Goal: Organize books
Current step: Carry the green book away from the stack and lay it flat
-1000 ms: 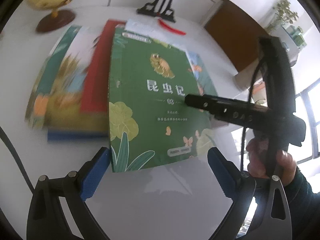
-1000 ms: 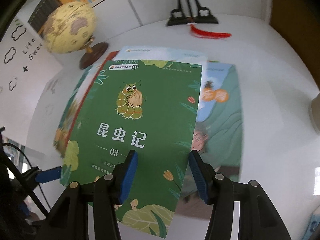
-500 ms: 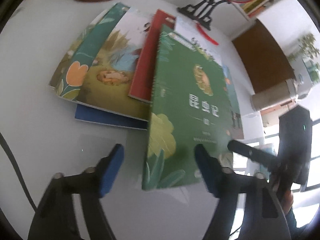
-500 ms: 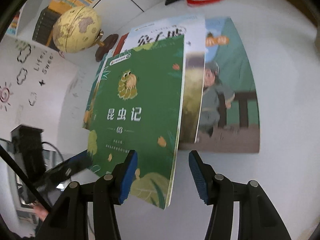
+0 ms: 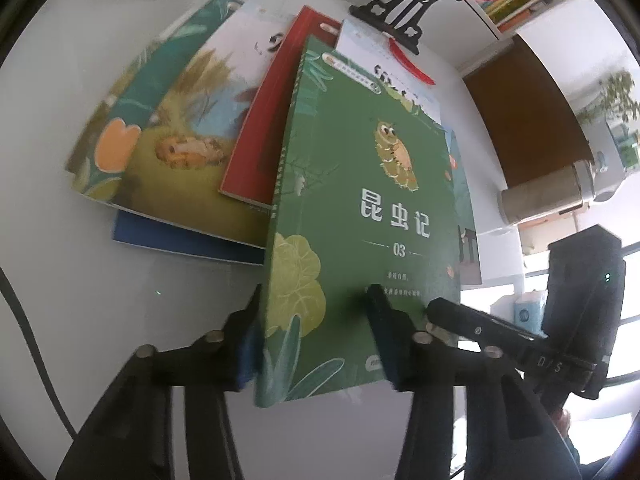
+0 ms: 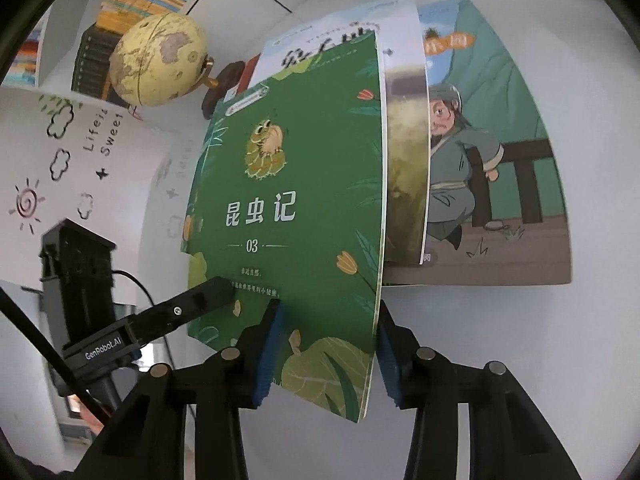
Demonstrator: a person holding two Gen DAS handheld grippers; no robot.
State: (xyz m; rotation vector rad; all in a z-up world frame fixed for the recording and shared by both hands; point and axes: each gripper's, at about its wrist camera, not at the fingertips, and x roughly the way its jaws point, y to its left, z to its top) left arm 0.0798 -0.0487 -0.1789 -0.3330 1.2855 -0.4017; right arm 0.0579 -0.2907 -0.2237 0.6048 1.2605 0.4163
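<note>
Green book (image 5: 360,216) tilted up off pile on white desk (image 5: 60,320); left claw (image 5: 316,340) and right claw (image 6: 326,348) closing on near corners. Glossy cover, partial bite, could slip or buckle.

A green book (image 5: 360,216) numbered 03, a caterpillar on its cover, sits with its near edge between the closing jaws of the left gripper (image 5: 316,344), one blue pad at the spine side, the other over the cover. The right gripper (image 5: 472,328) reaches in from the right to the same cover. Behind, picture books (image 5: 172,132) and a red book (image 5: 264,128) lie fanned on a white table (image 5: 80,300), beside a black ornamental stand (image 5: 400,20)
</note>
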